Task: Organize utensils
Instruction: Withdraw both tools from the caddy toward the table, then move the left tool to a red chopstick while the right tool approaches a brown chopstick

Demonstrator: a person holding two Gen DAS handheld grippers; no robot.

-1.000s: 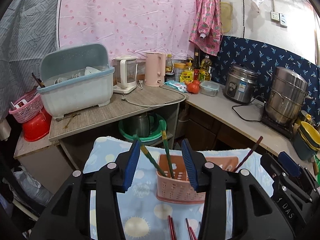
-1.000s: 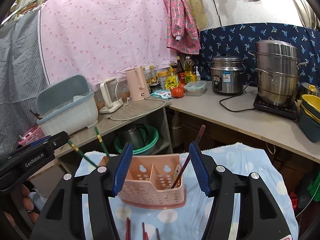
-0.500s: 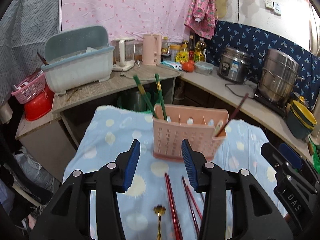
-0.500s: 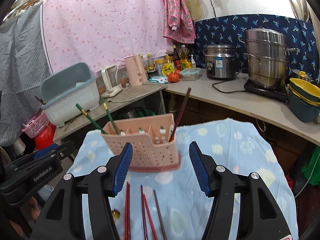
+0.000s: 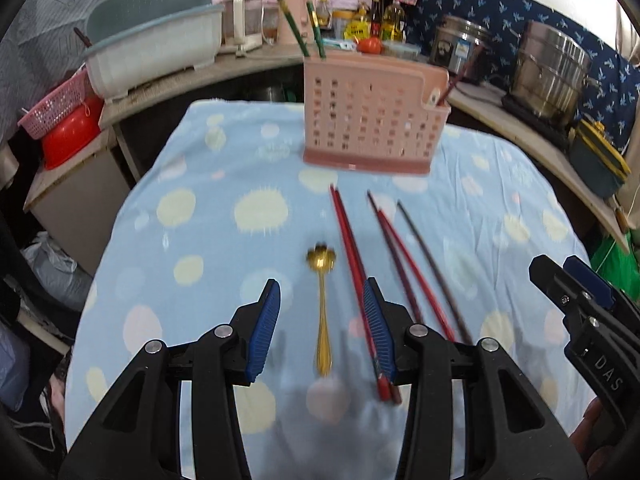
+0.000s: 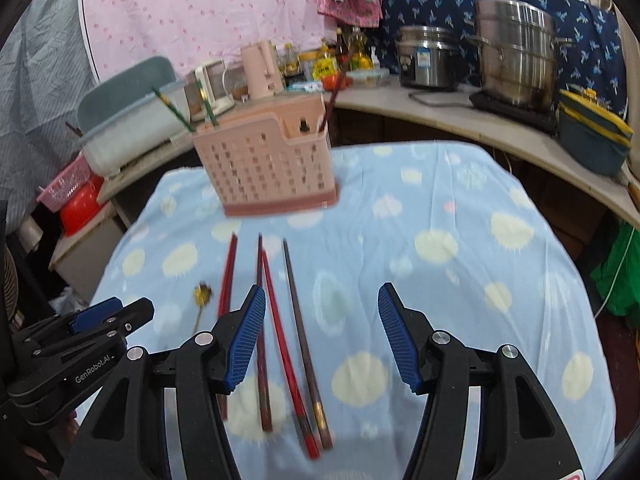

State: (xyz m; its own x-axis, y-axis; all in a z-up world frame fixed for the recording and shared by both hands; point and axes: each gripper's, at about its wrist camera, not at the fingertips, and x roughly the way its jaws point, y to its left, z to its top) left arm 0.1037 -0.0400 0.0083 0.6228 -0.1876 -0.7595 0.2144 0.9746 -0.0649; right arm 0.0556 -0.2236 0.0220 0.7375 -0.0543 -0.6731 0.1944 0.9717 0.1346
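A pink slotted utensil holder (image 5: 370, 114) stands at the far side of the blue dotted cloth (image 5: 200, 240); it also shows in the right wrist view (image 6: 266, 160). It holds two green chopsticks (image 5: 298, 26) and a dark one (image 5: 460, 76). A gold spoon (image 5: 322, 304) lies between the fingers of my open, empty left gripper (image 5: 322, 328). Red and dark chopsticks (image 5: 380, 264) lie beside it. In the right wrist view those chopsticks (image 6: 288, 344) lie just left of my open, empty right gripper (image 6: 320, 336), and the spoon (image 6: 202, 296) lies farther left.
A counter behind carries a grey-blue dish bin (image 5: 156, 40), a pink kettle (image 6: 260, 68), bottles, a rice cooker (image 6: 428, 56) and a steel steamer pot (image 6: 516, 52). A pink basket and red bowl (image 5: 68, 120) sit at the left. The left gripper's body (image 6: 68, 344) shows at the lower left.
Both grippers have tilted down and drawn back toward the near side of the cloth. The spoon and loose chopsticks have come fully into view; the holder now looks farther off.
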